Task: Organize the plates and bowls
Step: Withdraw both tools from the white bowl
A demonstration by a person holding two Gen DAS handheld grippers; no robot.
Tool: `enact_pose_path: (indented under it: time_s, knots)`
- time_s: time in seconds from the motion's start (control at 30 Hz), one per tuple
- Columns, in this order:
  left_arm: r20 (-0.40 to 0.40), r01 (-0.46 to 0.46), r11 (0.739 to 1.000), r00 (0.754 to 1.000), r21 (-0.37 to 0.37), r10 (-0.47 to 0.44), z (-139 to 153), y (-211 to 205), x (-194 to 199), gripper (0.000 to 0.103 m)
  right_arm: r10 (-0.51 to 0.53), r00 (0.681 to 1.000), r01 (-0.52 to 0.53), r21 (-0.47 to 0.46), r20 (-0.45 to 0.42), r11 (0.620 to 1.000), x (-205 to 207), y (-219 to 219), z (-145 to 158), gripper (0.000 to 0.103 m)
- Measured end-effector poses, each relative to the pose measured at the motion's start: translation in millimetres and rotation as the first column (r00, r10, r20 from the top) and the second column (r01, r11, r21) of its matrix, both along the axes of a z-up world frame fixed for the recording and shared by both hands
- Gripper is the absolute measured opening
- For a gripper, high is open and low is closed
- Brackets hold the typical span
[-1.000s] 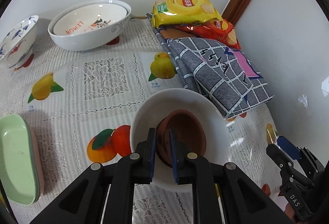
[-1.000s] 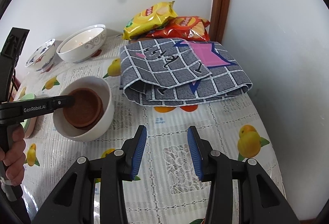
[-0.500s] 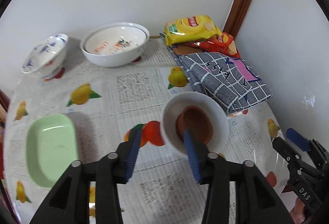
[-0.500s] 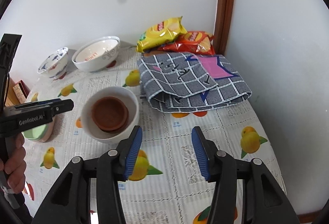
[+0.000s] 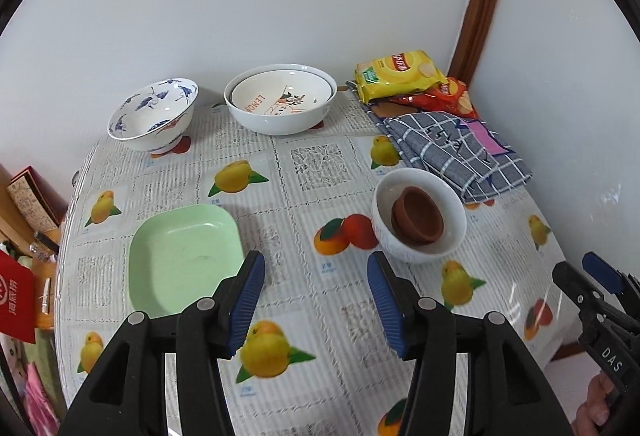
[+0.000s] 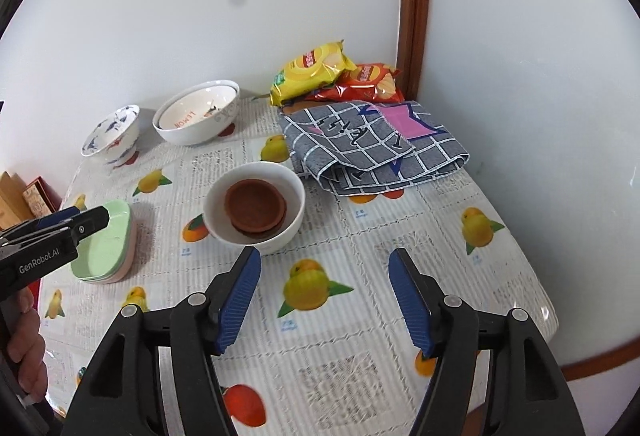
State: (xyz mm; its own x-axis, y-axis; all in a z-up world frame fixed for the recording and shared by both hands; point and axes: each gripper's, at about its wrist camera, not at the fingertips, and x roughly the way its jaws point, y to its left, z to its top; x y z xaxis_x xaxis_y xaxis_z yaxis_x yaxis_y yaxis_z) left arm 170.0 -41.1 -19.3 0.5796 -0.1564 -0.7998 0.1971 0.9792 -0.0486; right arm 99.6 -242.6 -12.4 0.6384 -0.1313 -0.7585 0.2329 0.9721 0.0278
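Two tongs hang over the tabletop (image 5: 304, 164) with nothing in them — left tongs (image 5: 316, 304) and right tongs (image 6: 324, 300) both just spread apart. One risk: reaching for the blue-patterned bowl (image 5: 154, 114) could knock the big bowl (image 5: 280, 104) beside it. A white bowl (image 6: 256, 206) mid-table holds brown dishes (image 6: 256, 208); green plates (image 6: 106, 242) sit stacked left.

Under the brown bowls (image 6: 256, 206), cannot count how many are nested, lower rims mostly hidden inside the white bowl (image 6: 294, 192). Red chip bag (image 5: 448, 98) half buried beneath the yellow bag (image 5: 400, 74). Right gripper (image 5: 600, 276) cut off at the frame edge, only one finger's blue pad showing.
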Motion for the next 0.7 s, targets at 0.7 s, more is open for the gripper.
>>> enact_pose_path:
  time_s: [0.7]
  knots:
    - [0.043, 0.223, 0.974, 0.974, -0.039, -0.221, 14.9, -8.1, -44.3, 0.045, -0.101, 0.993, 0.105, -0.053, 0.063, 0.993, -71.5, 42.6, 28.2, 0.066]
